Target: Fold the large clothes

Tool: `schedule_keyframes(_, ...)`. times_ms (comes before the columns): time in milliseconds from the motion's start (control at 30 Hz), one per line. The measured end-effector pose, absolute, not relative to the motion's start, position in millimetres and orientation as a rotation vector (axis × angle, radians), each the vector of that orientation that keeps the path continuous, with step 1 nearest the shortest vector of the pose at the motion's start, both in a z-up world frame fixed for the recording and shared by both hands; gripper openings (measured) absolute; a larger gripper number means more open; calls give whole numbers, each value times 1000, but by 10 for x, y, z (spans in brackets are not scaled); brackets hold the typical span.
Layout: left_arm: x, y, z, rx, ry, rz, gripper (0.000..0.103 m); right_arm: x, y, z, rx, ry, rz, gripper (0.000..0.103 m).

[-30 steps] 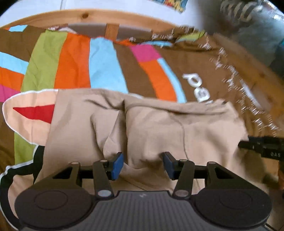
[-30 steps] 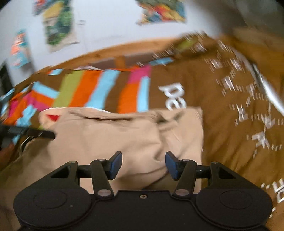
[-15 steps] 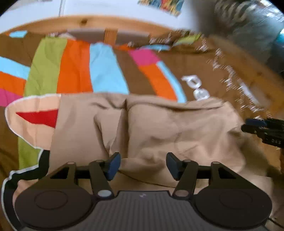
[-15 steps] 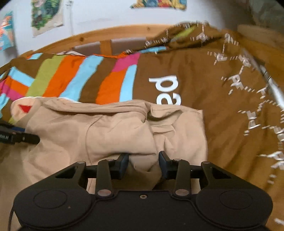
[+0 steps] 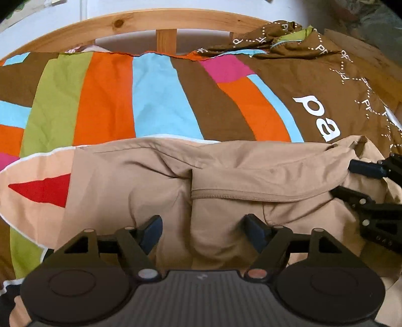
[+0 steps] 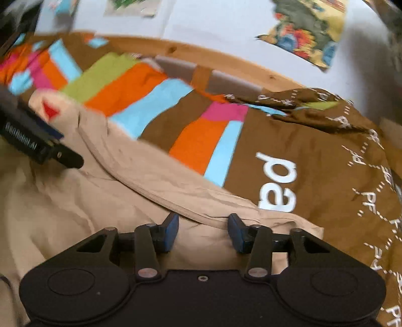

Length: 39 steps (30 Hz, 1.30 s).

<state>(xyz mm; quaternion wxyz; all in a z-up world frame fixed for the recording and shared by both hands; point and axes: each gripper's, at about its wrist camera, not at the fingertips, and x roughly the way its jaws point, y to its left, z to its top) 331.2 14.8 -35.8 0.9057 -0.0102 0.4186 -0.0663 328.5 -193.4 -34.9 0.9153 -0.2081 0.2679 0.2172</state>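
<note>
Striped bedspread [image 5: 155,100] under tan garment [image 5: 251,173], between both spread tools [image 5: 202,232] [image 6: 203,232].

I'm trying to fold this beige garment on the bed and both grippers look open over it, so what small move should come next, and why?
Probably close the left gripper on the bunched fabric between its open fingers. The beige garment lies rumpled on the striped bedcover, and the right gripper is open too, so nothing holds the cloth yet.

Bedroom (wooden bedframe [image 5: 140,22], striped duvet [image 5: 105,100]).
</note>
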Motion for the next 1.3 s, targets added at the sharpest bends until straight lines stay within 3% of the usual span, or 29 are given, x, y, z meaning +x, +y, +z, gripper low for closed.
schedule_keyframes(200, 2895, 357, -100, -150, 777, -198, 79, 3054, -2121, -206, -364, 503, 453, 50)
schedule_keyframes(300, 2680, 225, -127, -47, 799, -223, 80, 2657, -2273, -25, -328, 478, 468, 58)
schedule_keyframes(433, 2607, -23, -375, 161, 892, -142, 79, 2391, -2261, -266, -401, 589, 465, 59)
schedule_keyframes(633, 2324, 163, -149, -38, 874, -89, 81, 2326, -2332, -270, -296, 659, 372, 60)
schedule_keyframes(767, 1805, 269, 151, -76, 815, -110, 94, 1913, -2437, 61, -248, 619, 393, 74)
schedule_keyframes(833, 1527, 361, 289, -29, 799, -142, 96, 1595, -2483, 231, -257, 589, 392, 77)
schedule_keyframes(1000, 867, 599, 514, 26, 769, -197, 102, 886, -2574, 479, -277, 578, 445, 98)
schedule_keyframes(1300, 179, 824, 399, 14, 829, -196, 102, 145, -2471, 528, -558, 691, 642, 102)
